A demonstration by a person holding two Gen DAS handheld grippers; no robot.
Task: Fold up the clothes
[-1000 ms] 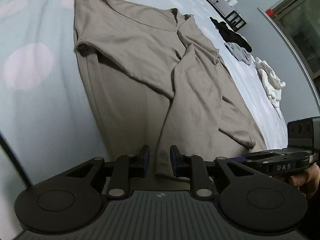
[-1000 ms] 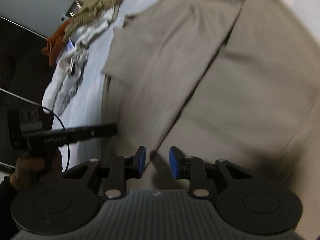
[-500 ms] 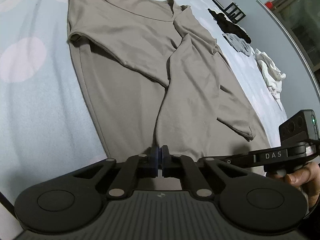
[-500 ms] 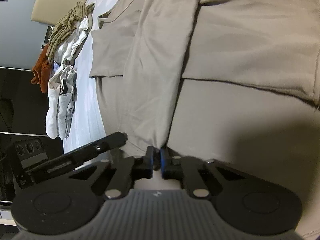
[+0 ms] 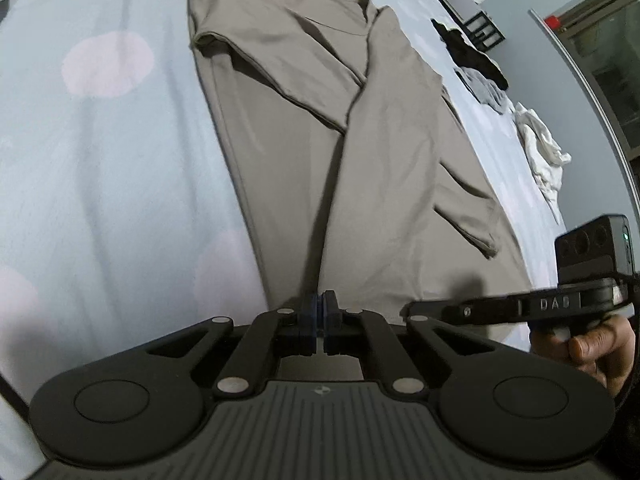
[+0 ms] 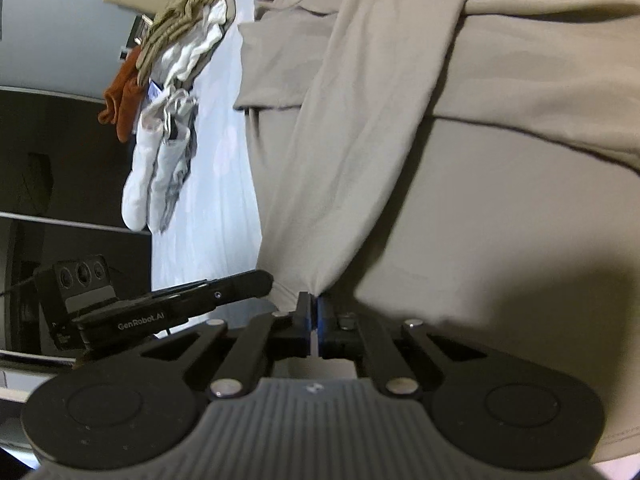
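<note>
A taupe long-sleeved shirt (image 5: 384,152) lies on the pale blue bed sheet (image 5: 100,168) with both sleeves folded across its body. My left gripper (image 5: 319,304) is shut on the shirt's bottom hem at the near edge. My right gripper (image 6: 313,304) is shut on the same hem of the shirt (image 6: 460,140), which rises in a taut ridge from the pinch. The right gripper also shows at the right edge of the left wrist view (image 5: 416,310), held by a hand. The left gripper shows in the right wrist view (image 6: 264,282).
Black and grey clothes (image 5: 476,64) and a white garment (image 5: 544,152) lie along the bed's far side. In the right wrist view a pile of striped, white and orange clothes (image 6: 172,60) lies at the bed's edge. A dark cabinet (image 6: 60,152) stands beyond.
Both grippers were open at the hem one second ago; they have closed on the hem and lifted it slightly, pulling the fabric taut.
</note>
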